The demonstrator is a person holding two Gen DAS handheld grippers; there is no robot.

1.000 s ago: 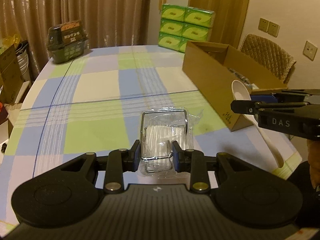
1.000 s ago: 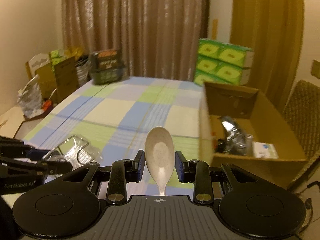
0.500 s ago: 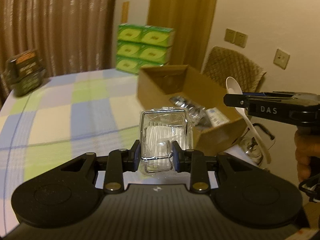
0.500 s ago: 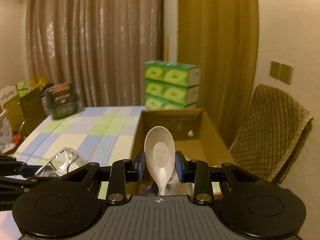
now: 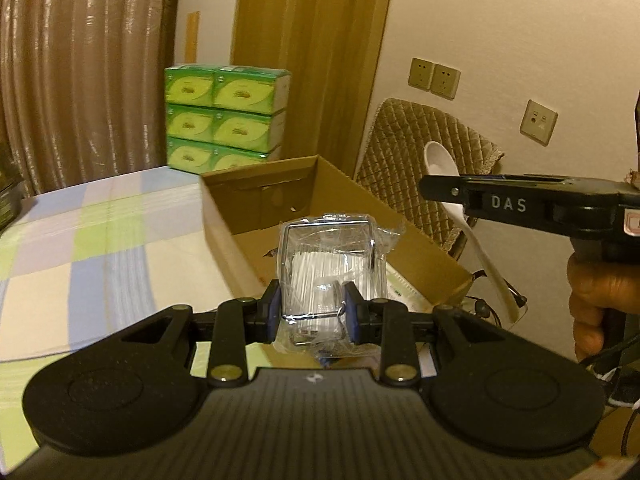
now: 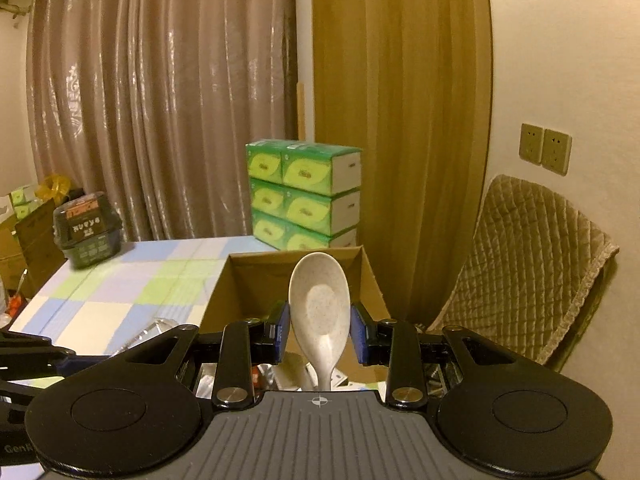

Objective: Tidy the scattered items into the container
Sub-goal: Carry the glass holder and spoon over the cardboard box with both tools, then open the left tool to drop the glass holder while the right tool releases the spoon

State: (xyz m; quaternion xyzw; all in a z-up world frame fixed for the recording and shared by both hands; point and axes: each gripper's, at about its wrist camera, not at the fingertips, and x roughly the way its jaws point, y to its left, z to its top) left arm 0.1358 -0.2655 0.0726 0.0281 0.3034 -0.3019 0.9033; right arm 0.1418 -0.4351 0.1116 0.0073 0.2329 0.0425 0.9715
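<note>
My left gripper [image 5: 312,309] is shut on a clear plastic packet with a wire frame [image 5: 330,264], held in the air above the open cardboard box [image 5: 340,192]. My right gripper [image 6: 319,332] is shut on a pale speckled spoon [image 6: 319,304], bowl up, handle running down under the camera. In the left wrist view the right gripper [image 5: 436,188] and its spoon [image 5: 442,162] hang over the box's right side, with a hand [image 5: 592,300] on the grip. The box [image 6: 256,280] lies just beyond the spoon, with packets inside.
The box sits at the right end of a table with a blue, green and white checked cloth [image 5: 88,232]. Stacked green tissue packs [image 6: 304,196] stand behind it. A dark basket [image 6: 88,232] is at the table's far left. A quilted chair [image 6: 528,264] stands right of the box.
Both grippers have swung right and risen, from over the tablecloth to above the cardboard box. Each has kept its grip, the left on the packet and the right on the spoon.
</note>
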